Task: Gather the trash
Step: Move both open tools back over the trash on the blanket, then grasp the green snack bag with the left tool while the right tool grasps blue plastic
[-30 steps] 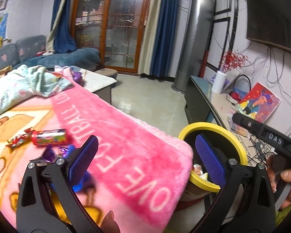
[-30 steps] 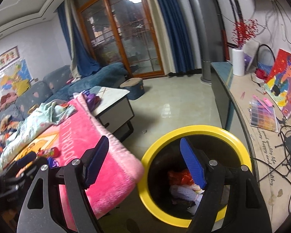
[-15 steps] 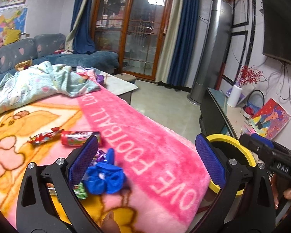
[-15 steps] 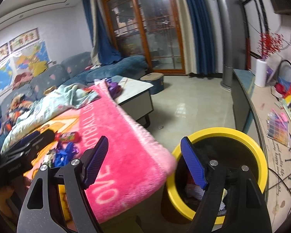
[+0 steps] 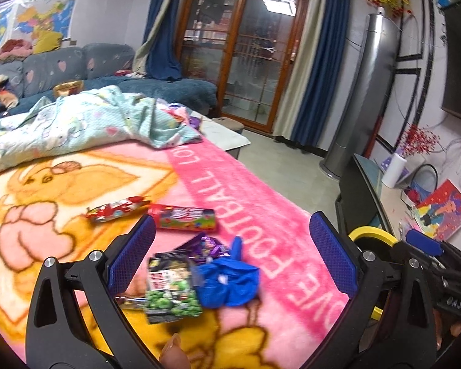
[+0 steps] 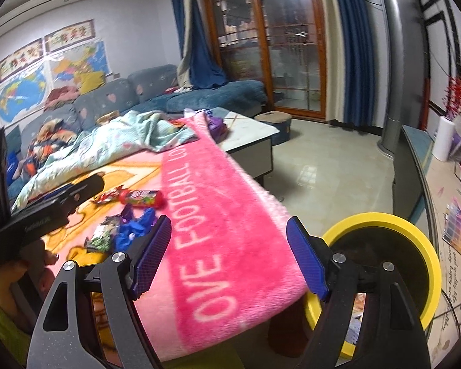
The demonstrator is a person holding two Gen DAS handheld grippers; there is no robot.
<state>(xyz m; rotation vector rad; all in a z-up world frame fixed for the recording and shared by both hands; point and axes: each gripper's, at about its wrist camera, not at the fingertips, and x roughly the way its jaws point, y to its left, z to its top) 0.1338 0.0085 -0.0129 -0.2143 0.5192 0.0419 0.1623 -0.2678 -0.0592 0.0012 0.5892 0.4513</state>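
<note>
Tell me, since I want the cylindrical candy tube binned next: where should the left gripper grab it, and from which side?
Grip the candy tube across its round middle, coming from above with the open left gripper. It lies flat on the pink blanket, long axis sideways in the left wrist view, so the jaws likely need turning to straddle it.

The pink blanket (image 6: 218, 215) reads "OVE FOOTBALL" in white letters.

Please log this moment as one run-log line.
phase: approaching trash | left claw: open, empty, over wrappers on pink blanket | right claw: open, empty | yellow bin: beside blanket edge
</note>
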